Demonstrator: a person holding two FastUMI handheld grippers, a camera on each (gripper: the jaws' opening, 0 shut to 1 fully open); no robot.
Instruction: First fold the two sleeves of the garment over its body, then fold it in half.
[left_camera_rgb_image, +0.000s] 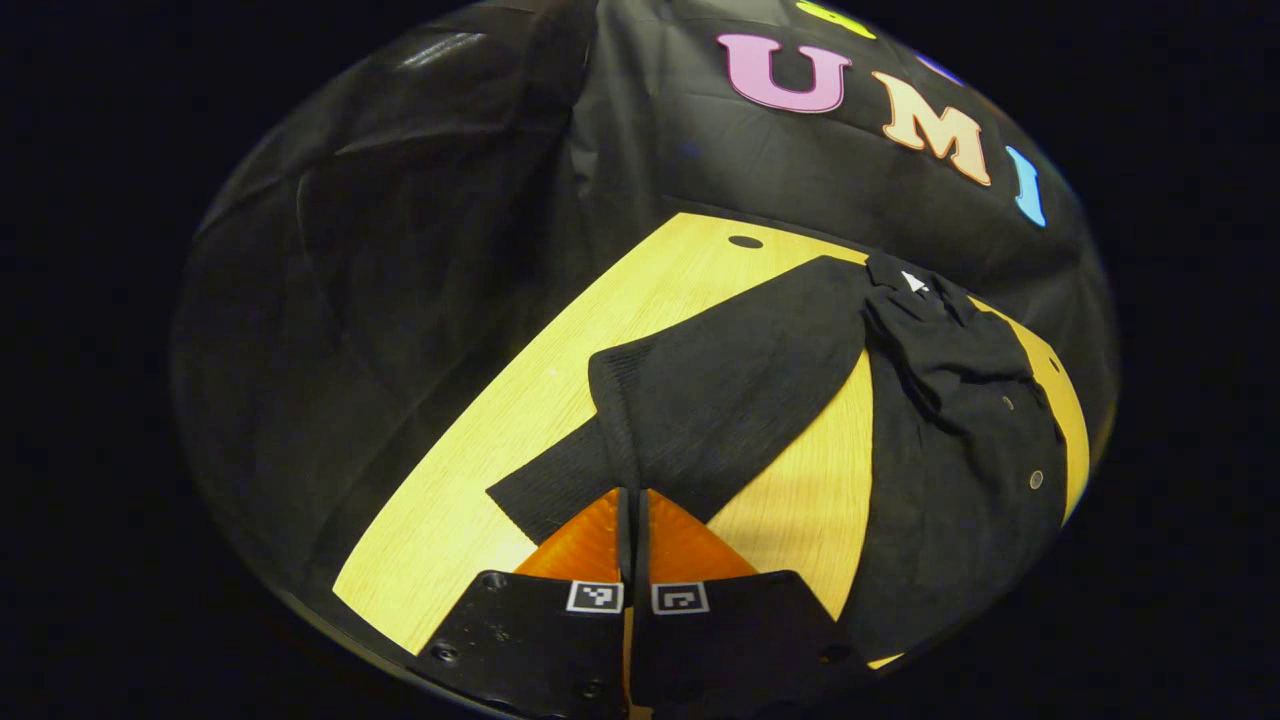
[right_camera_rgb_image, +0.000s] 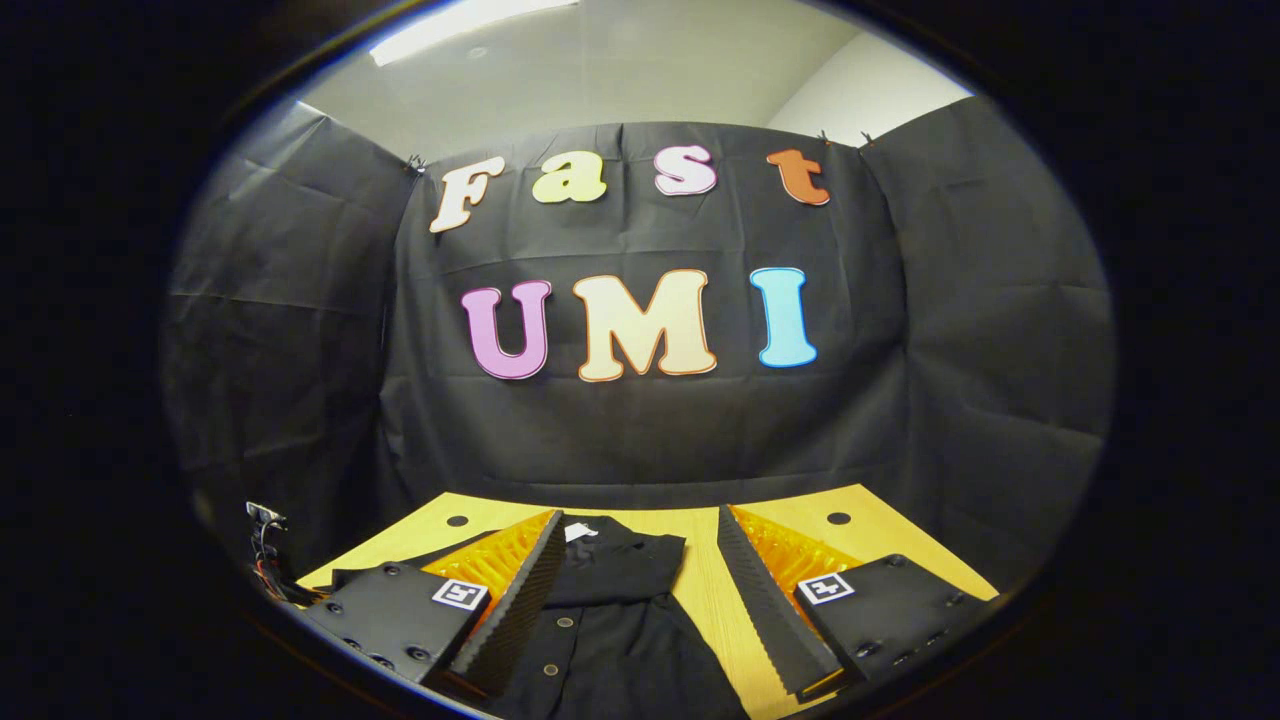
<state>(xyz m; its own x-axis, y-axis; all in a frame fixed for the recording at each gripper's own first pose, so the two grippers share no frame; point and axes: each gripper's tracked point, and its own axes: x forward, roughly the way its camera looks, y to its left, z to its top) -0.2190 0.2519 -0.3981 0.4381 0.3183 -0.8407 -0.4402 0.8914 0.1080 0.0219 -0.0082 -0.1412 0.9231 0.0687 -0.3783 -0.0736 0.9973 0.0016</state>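
Sleeve (left_camera_rgb_image: 700, 400) pinched in left gripper (left_camera_rgb_image: 634, 500); right gripper (right_camera_rgb_image: 635, 590) spread wide above garment (right_camera_rgb_image: 610, 620).

One garment, two grippers, one table.
One black button-front garment (left_camera_rgb_image: 950, 440) lies on one wooden table (left_camera_rgb_image: 640, 300); two buttons (right_camera_rgb_image: 564, 621) show on its front. Two grippers: the left gripper (left_camera_rgb_image: 633, 520) and the right gripper (right_camera_rgb_image: 633, 600). Two round holes (right_camera_rgb_image: 838, 518) mark the tabletop.

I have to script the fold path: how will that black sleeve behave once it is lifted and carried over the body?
Probably floppy: the sleeve lies flat on the table, bent over at the cuff where the left tongs pinch it. It will likely drape and trail. The knit texture suggests little slipping. It looks light, so the garment's body may stay put.
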